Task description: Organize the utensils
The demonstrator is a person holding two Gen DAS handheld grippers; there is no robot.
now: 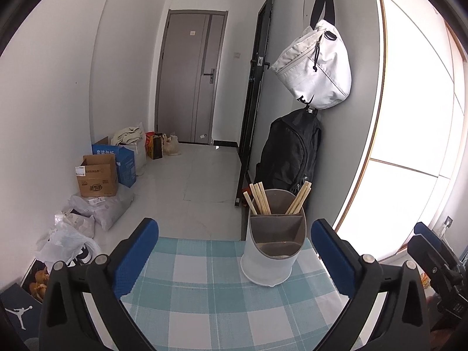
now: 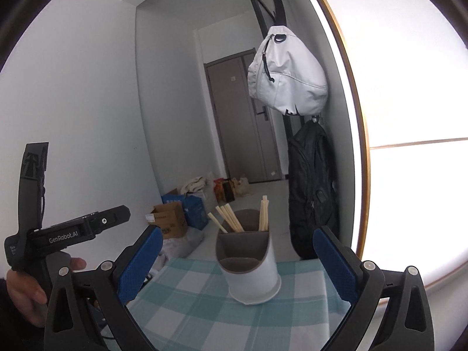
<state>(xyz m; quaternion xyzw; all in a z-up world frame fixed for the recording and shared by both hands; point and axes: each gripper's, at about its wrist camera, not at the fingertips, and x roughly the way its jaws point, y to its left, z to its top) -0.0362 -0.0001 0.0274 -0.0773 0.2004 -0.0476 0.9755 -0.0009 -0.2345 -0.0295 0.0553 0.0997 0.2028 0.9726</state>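
My left tongs (image 1: 234, 251) are wide open, and nothing is between their blue pads. My right tongs (image 2: 237, 259) are wide open too, with nothing in them.

A white round plastic cup with a grey inside (image 1: 273, 251) stands upright on the surface with the blue and white checked cloth (image 1: 190, 286). It sits near the far edge of the surface, a bit to the right in my left view. The cup is split into parts. The light wooden chopsticks (image 1: 259, 199) stand in the two far parts, one bunch on the left and one bunch on the right. The near part looks bare, but I cannot see to its bottom.

In my right view, a hand (image 2: 26, 292) holds the other black tool at the near left.

Far behind the cup, a white cloth bag (image 1: 316, 64) hangs on the wall, and a black backpack (image 1: 292, 152) hangs under it. On the floor at the left are a brown cardboard box (image 1: 98, 177), a blue box (image 1: 122, 161) and some plastic bags (image 1: 84, 225). A grey door (image 1: 190, 79) is at the far end.
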